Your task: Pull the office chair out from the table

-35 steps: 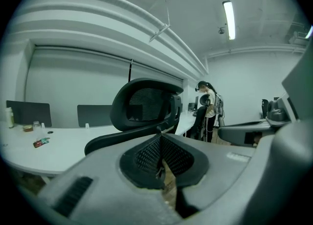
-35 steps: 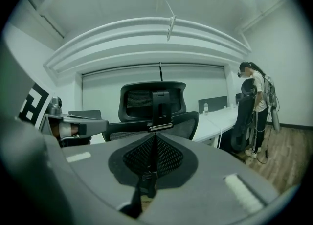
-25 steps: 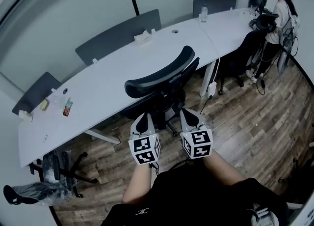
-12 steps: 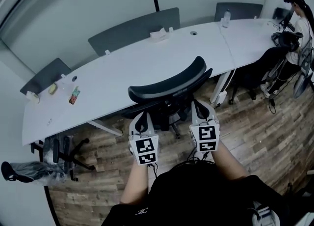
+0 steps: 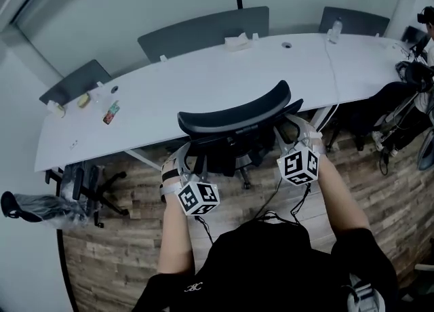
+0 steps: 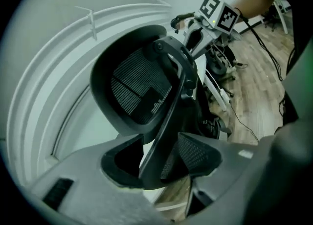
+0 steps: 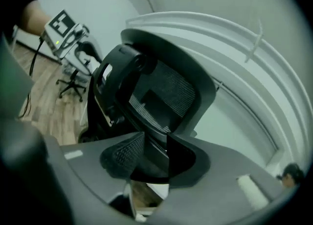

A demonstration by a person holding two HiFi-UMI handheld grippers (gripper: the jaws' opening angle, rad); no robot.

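Two tools [image 5: 184,158] [image 5: 290,133] rolled, opening round one chair [image 5: 234,114]

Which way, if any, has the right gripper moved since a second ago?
Yes. Right gripper went forward and outward to the office chair's right edge; jaws opening, chair frame between them.

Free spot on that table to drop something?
Long white table is bare between the colourful packet and the clear bottle, except the white tissue box at the far edge. Left end is crowded with small items.
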